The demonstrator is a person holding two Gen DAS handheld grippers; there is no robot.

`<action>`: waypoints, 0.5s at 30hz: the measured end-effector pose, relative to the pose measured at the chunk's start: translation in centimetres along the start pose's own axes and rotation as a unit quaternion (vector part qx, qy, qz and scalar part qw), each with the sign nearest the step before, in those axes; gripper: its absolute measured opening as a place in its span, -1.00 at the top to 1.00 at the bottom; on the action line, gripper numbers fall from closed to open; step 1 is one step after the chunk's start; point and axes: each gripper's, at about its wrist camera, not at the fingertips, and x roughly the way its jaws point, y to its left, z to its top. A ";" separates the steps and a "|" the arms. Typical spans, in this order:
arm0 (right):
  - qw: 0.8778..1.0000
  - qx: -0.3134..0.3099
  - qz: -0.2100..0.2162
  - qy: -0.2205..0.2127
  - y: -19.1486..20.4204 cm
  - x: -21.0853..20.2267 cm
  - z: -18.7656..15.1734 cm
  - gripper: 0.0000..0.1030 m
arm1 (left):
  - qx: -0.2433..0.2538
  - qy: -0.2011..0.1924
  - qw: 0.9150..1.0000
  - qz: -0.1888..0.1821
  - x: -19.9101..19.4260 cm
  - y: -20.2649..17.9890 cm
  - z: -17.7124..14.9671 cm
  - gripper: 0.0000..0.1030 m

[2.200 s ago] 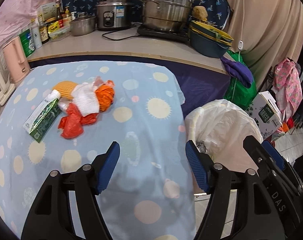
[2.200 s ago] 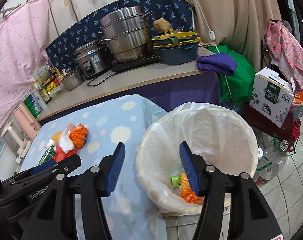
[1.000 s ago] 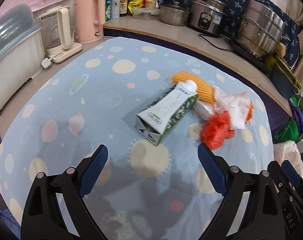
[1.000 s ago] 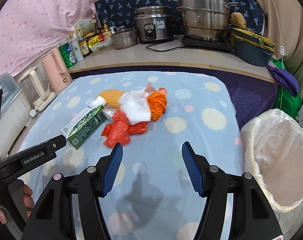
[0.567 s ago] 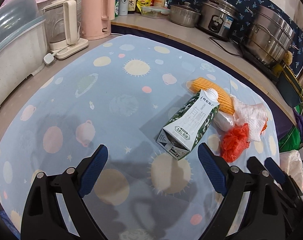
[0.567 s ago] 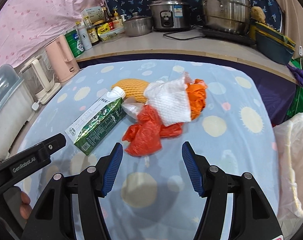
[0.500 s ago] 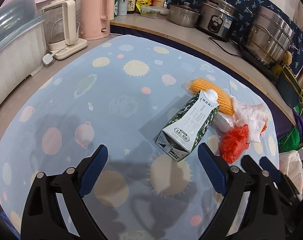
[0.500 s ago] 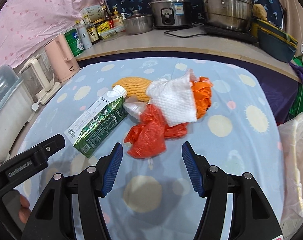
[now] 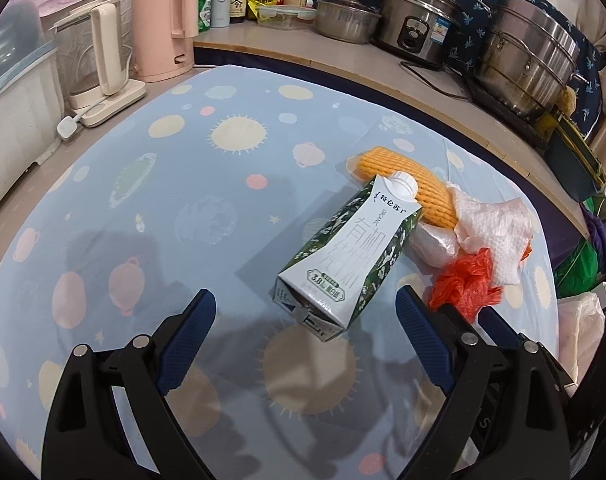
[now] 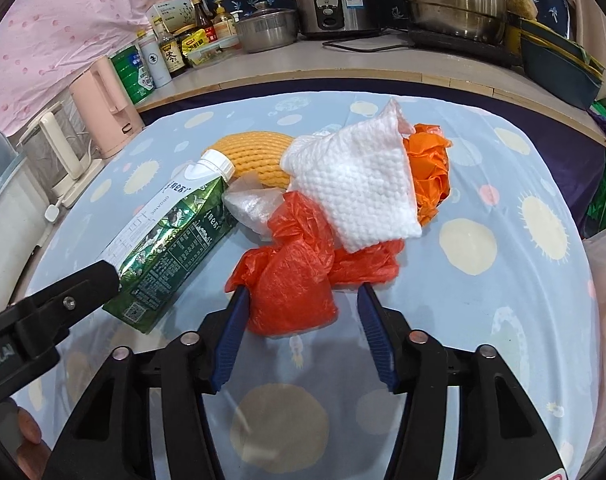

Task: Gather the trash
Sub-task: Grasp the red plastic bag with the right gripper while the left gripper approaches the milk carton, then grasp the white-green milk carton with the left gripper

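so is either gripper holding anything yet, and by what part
Nothing is held. The right gripper is closing around the near end of the red plastic bag, not yet clamped. The left gripper is open short of the milk carton.

green-and-white carton (image 10: 171,236), red bag (image 10: 291,276), pale blue tablecloth (image 9: 183,184) with yellow suns.
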 end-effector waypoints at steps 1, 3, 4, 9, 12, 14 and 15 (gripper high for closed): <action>1.000 0.000 0.002 0.001 -0.1 0.1 0.0 0.19 | 0.002 0.001 1.000 0.001 0.3 -0.2 0.0 -0.69; 1.000 -0.001 0.006 0.001 -0.2 0.0 -0.1 0.26 | 0.007 0.004 1.000 0.002 1.0 -0.4 0.2 -0.69; 1.000 -0.002 0.007 0.000 -0.2 0.0 -0.1 0.32 | 0.009 0.004 1.000 0.001 1.2 -0.5 0.2 -0.69; 1.000 -0.014 0.007 -0.002 0.0 -0.5 -0.3 0.41 | 0.017 0.008 1.000 -0.001 2.5 -0.9 0.5 -0.69; 1.000 -0.011 0.014 0.000 -0.2 -0.9 -0.5 0.41 | 0.020 0.013 1.000 -0.004 3.1 -1.1 0.5 -0.68; 1.000 -0.011 0.018 0.000 -0.3 -1.2 -0.6 0.41 | 0.022 0.015 1.000 -0.005 3.2 -1.3 0.5 -0.61; 1.000 -0.011 0.019 -0.001 -0.3 -1.4 -0.7 0.41 | 0.024 0.016 1.000 -0.005 3.3 -1.4 0.5 -0.51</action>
